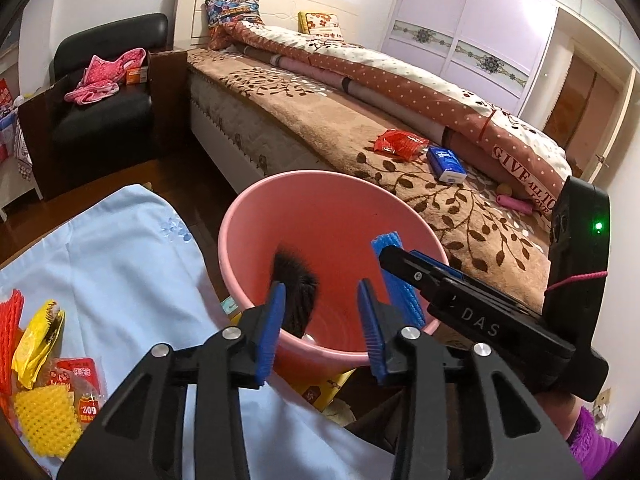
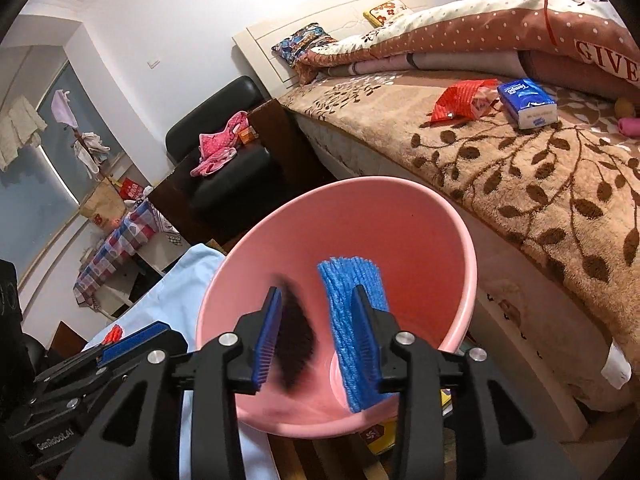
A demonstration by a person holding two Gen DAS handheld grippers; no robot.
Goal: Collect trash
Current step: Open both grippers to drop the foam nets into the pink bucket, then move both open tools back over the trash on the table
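My left claw (image 1: pixel 320 312) over pink bin (image 1: pixel 240 240), jaws apart, black fuzzy scrap (image 1: pixel 298 296) loose beside left pad, blurred, looks released. My right claw (image 2: pixel 316 324) also parted over bin; blue foam net (image 2: pixel 352 320) lies against right pad, can't tell if pressed or free. Both pieces inside bin mouth. Foam net: light, soft, springy, pinch mid-length. Red wrapper (image 1: pixel 400 144) on bed (image 1: pixel 320 120): thin, crinkly, slippery; grab at crumpled fold. More wrappers (image 1: pixel 36 344) on blue cloth (image 1: pixel 120 260).

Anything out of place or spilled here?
Crumpled red wrapper lies on the bed beside a blue tissue pack, outside the pink bin. More wrappers sit loose on the light-blue cloth. Nothing spilled or broken.
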